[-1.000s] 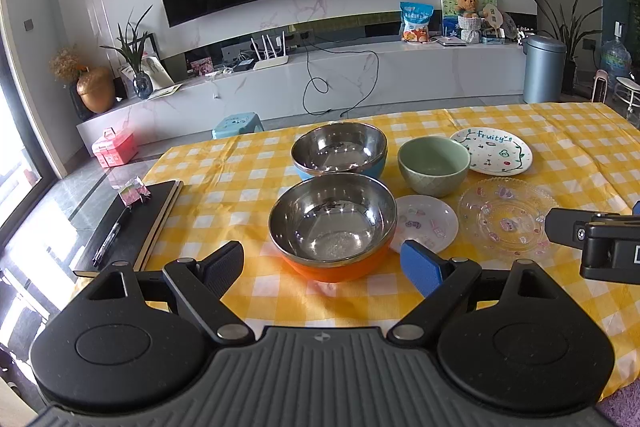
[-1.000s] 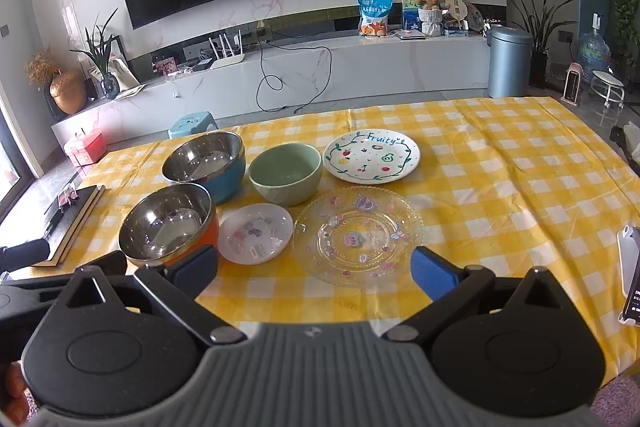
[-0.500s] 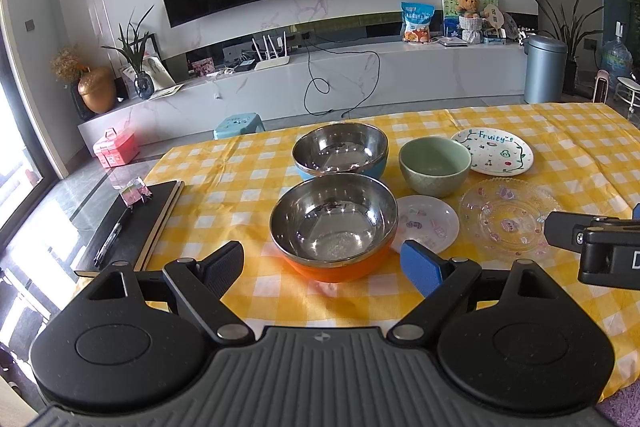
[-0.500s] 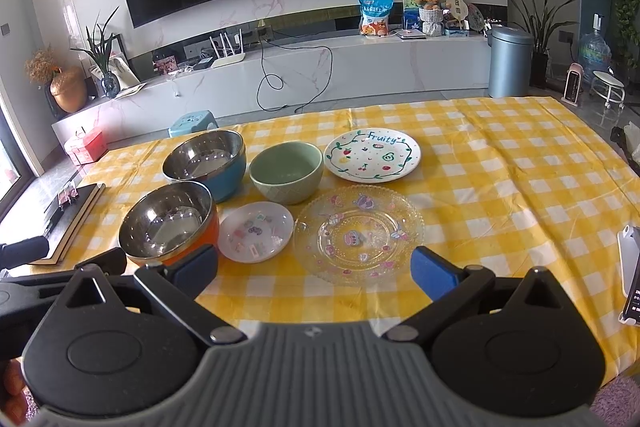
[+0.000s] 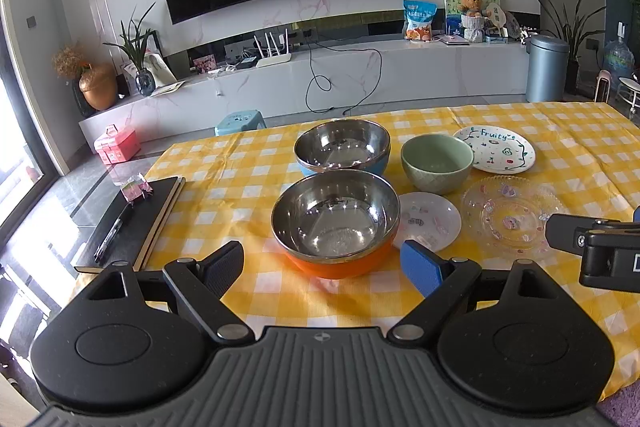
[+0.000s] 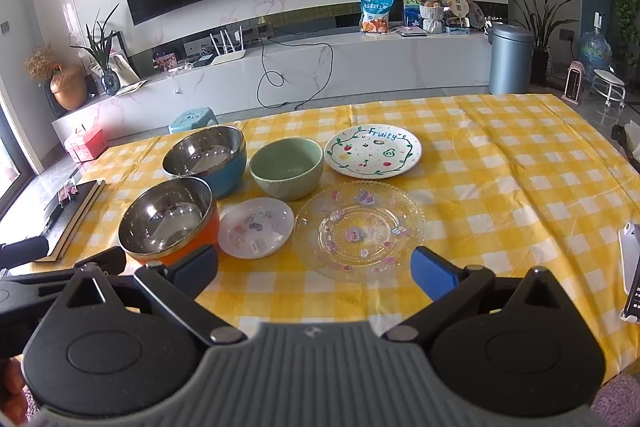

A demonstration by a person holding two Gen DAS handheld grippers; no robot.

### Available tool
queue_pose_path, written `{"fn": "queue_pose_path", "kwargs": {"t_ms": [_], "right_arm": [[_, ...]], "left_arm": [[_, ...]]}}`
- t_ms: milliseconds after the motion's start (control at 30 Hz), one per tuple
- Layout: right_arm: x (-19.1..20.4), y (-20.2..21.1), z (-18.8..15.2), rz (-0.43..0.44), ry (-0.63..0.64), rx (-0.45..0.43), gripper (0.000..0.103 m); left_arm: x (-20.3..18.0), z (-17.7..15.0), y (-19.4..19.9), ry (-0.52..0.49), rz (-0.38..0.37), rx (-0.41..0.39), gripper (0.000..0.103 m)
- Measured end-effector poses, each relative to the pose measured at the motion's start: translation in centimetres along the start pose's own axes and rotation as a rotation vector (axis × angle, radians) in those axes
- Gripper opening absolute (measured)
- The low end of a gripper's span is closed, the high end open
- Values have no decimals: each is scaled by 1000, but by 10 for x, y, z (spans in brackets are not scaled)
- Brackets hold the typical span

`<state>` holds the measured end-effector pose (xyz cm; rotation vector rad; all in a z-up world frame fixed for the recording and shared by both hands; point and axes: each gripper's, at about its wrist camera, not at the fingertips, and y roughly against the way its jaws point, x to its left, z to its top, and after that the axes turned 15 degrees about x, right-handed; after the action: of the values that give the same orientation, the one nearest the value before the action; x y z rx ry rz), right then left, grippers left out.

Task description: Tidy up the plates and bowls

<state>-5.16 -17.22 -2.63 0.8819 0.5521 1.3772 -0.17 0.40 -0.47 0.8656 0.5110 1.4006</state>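
Plates and bowls, six pieces, clustered on the left half of a yellow-and-white checked tablecloth [image 6: 500,163]. "Fruity" in blue script on the white painted plate [image 6: 373,149], ringed by a green vine and small fruit drawings; no other lettering legible on the dishes. Printing on a blue snack bag [image 6: 375,12] on the far console, too small to read.

Wide bare stretch of cloth to the right of the dishes, running to the table's right edge, where a phone-like device [image 6: 631,263] shows at the border of the right wrist view. Narrow strip of cloth between the nearest dishes and the front edge. Black notebook [image 5: 132,223] at the left edge with a pen on it.

Orange bowl [image 5: 336,223], steel-lined and glossy, nearest on the left; blue bowl [image 5: 342,151], same steel lining, just behind. Green bowl [image 6: 286,167], matte ceramic with a ribbed outside, beside the blue one. Small white plate [image 6: 256,227] with pastel stickers just beside the orange bowl. Clear glass plate [image 6: 360,229], beaded scalloped rim, cartoon decals, next to it on the right.

Left gripper [image 5: 322,263] spread wide, nothing held, hovering before the orange bowl. Right gripper [image 6: 314,269] likewise wide apart and empty, in front of the glass plate.
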Motion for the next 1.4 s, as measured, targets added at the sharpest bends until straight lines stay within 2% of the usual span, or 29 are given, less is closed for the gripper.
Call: {"fn": "queue_pose_path", "kwargs": {"t_ms": [1200,1400], "right_arm": [[5,-7,-1,-4,16,19,100],[8,-8,0,-6,24,26,100]], "left_arm": [[3,-1,-2,1,0,5,103],[3,-11,-13,3,-1,14,103]]}}
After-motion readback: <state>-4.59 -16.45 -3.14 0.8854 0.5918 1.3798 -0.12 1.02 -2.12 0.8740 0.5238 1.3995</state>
